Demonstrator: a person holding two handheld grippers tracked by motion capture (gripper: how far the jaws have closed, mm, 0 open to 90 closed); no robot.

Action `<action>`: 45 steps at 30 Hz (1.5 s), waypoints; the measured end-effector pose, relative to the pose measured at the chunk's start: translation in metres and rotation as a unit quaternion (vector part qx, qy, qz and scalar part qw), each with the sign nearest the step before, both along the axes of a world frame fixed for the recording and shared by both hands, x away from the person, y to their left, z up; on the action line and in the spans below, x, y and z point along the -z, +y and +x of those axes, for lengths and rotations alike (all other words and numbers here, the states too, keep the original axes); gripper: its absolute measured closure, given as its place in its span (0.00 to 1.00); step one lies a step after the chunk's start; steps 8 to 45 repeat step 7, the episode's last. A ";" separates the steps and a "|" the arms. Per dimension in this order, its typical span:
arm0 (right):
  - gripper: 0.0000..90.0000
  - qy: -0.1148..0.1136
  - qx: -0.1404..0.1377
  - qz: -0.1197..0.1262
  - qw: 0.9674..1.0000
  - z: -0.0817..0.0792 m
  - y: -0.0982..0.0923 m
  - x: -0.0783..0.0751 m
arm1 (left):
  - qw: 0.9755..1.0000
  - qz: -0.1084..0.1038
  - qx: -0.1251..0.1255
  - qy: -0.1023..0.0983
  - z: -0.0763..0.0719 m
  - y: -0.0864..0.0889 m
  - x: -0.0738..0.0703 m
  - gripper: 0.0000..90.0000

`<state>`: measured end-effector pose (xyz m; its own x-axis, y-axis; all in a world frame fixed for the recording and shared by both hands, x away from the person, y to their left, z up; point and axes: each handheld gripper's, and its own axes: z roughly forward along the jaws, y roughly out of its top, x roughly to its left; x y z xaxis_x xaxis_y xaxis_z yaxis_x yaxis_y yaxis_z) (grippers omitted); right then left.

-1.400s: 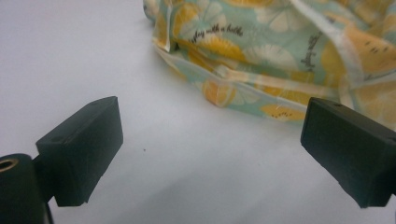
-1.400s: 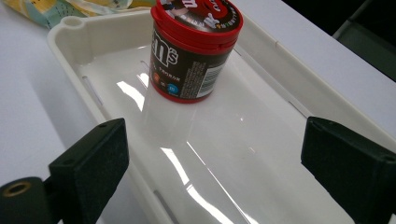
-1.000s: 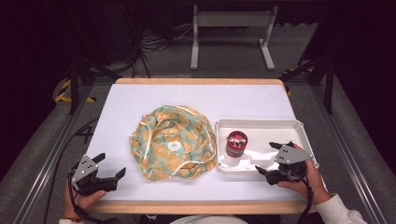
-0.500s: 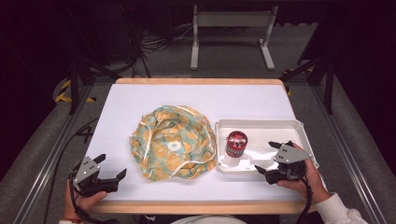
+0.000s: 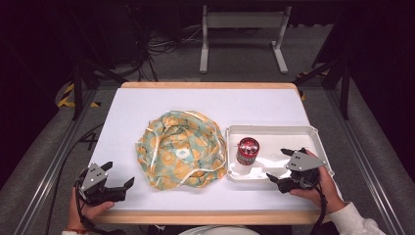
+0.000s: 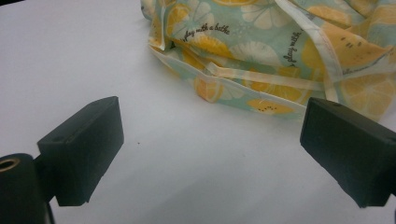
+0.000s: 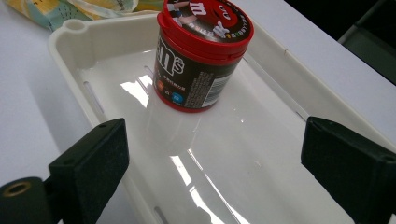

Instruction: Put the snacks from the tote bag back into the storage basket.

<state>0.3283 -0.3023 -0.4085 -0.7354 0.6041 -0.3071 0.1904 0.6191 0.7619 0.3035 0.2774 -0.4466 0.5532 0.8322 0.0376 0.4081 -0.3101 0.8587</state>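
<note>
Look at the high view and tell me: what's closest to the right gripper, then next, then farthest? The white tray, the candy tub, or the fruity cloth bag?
1. White tray: the right gripper hovers over its near right end.
2. Candy tub: upright in the tray's left part.
3. Fruity cloth bag: left of the tray, mid-table.
</note>
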 end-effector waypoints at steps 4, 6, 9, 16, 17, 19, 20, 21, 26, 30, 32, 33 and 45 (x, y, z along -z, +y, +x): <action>0.09 0.002 0.001 0.002 1.000 0.000 -0.001 0.000 | 1.000 0.002 0.001 0.006 0.004 -0.002 -0.001 0.08; 0.09 -0.001 0.000 0.003 1.000 -0.001 -0.001 0.000 | 1.000 0.006 0.002 0.008 0.004 -0.003 -0.002 0.08; 0.09 -0.001 0.000 0.003 1.000 0.000 -0.001 0.000 | 1.000 0.007 0.004 0.007 0.004 -0.004 -0.003 0.08; 0.09 -0.001 0.000 0.003 1.000 0.000 -0.001 0.000 | 1.000 0.007 0.004 0.007 0.004 -0.004 -0.003 0.08; 0.09 -0.001 0.000 0.003 1.000 0.000 -0.001 0.000 | 1.000 0.007 0.004 0.007 0.004 -0.004 -0.003 0.08; 0.09 -0.001 0.000 0.003 1.000 0.000 -0.001 0.000 | 1.000 0.007 0.004 0.007 0.004 -0.004 -0.003 0.08; 0.09 -0.001 0.000 0.003 1.000 0.000 -0.001 0.000 | 1.000 0.007 0.004 0.007 0.004 -0.004 -0.003 0.08; 0.09 -0.001 0.000 0.003 1.000 0.000 -0.001 0.000 | 1.000 0.007 0.004 0.007 0.004 -0.004 -0.003 0.08; 0.09 -0.001 0.000 0.003 1.000 0.000 -0.001 0.000 | 1.000 0.007 0.004 0.007 0.004 -0.004 -0.003 0.08; 0.09 -0.001 0.000 0.003 1.000 0.000 -0.001 0.000 | 1.000 0.007 0.004 0.007 0.004 -0.004 -0.003 0.08; 0.09 -0.001 0.000 0.003 1.000 0.000 -0.001 0.000 | 1.000 0.007 0.004 0.007 0.004 -0.004 -0.003 0.08; 0.09 -0.001 0.000 0.003 1.000 0.000 -0.001 0.000 | 1.000 0.007 0.004 0.007 0.004 -0.004 -0.003 0.08; 0.09 -0.001 0.000 0.003 1.000 0.000 -0.001 0.000 | 1.000 0.007 0.004 0.007 0.004 -0.004 -0.003 0.08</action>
